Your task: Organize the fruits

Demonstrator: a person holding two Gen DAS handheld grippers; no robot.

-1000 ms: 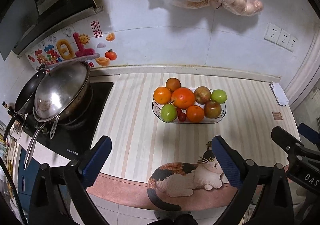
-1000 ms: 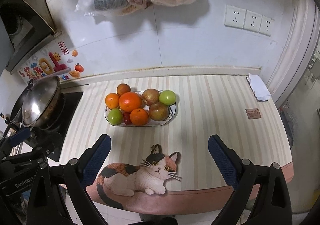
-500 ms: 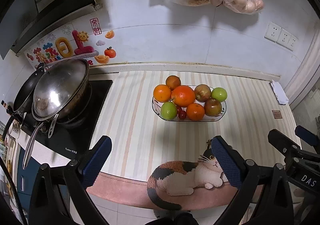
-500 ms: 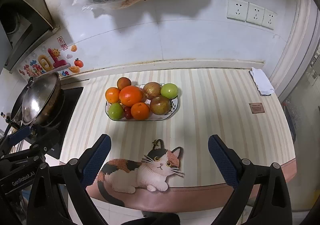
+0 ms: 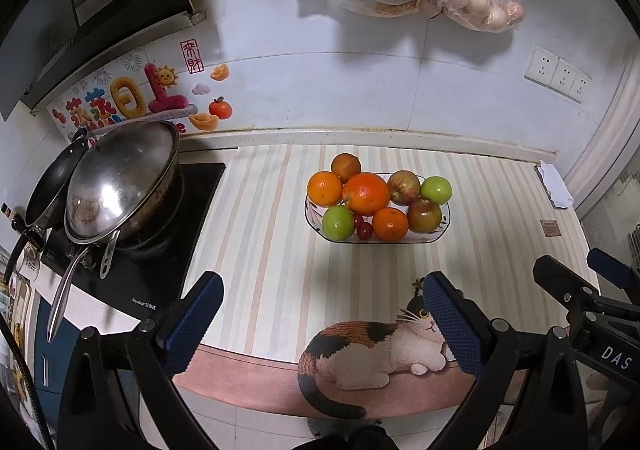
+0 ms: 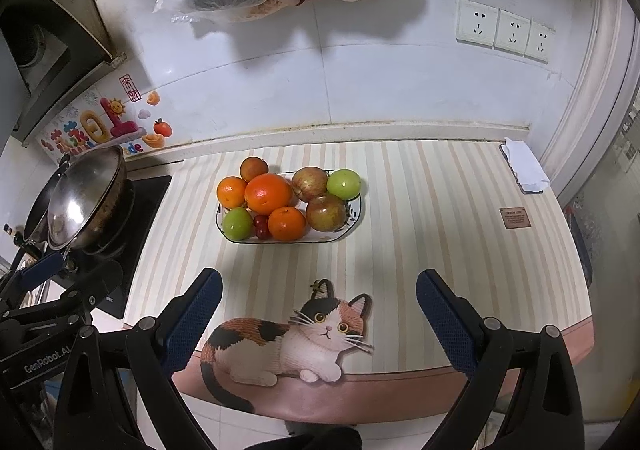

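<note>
Orange and green fruits (image 5: 366,193) already fill the dish (image 5: 442,228) on the table (image 5: 264,234); our left tongs (image 5: 322,324) and right tongs (image 6: 320,320) gape empty, so little seems left.

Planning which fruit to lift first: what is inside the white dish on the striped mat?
The dish holds a large orange, two smaller oranges, two green fruits, two reddish apples and small red fruits; a brownish one sits at its back edge. Anything beneath them is hidden.
</note>
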